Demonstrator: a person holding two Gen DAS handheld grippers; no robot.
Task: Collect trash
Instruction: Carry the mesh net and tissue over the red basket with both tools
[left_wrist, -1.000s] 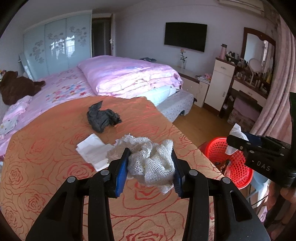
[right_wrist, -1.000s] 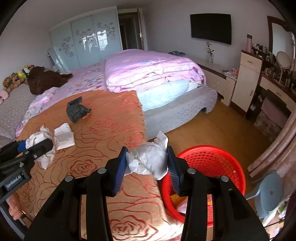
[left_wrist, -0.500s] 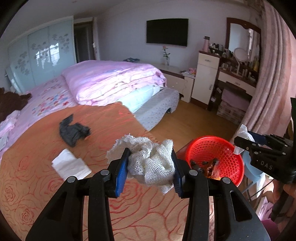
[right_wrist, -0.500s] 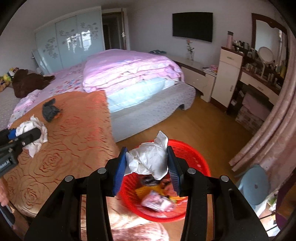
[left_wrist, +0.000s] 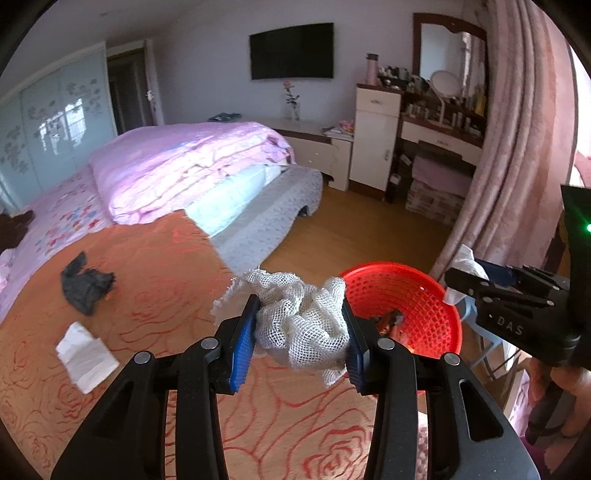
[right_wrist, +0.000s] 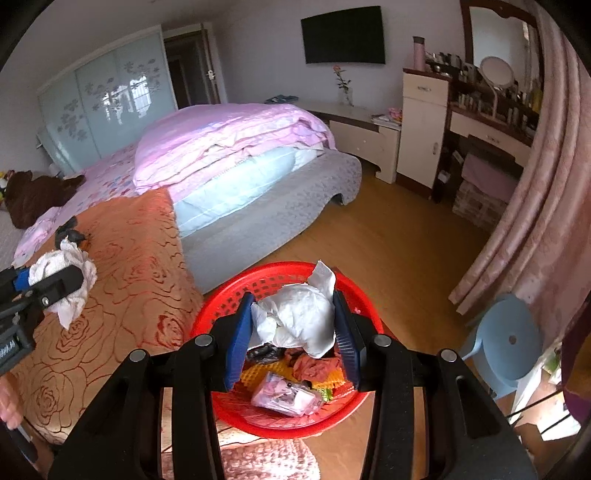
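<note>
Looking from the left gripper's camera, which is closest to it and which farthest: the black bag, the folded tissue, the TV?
1. Folded tissue, on the orange bedspread, left of the left gripper.
2. Black bag, further up the bedspread.
3. TV, on the far wall.

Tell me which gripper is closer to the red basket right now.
Right. The right gripper holds crumpled white paper directly over the red basket; the left gripper, gripping white mesh, is beside it over the orange bedspread.
</note>
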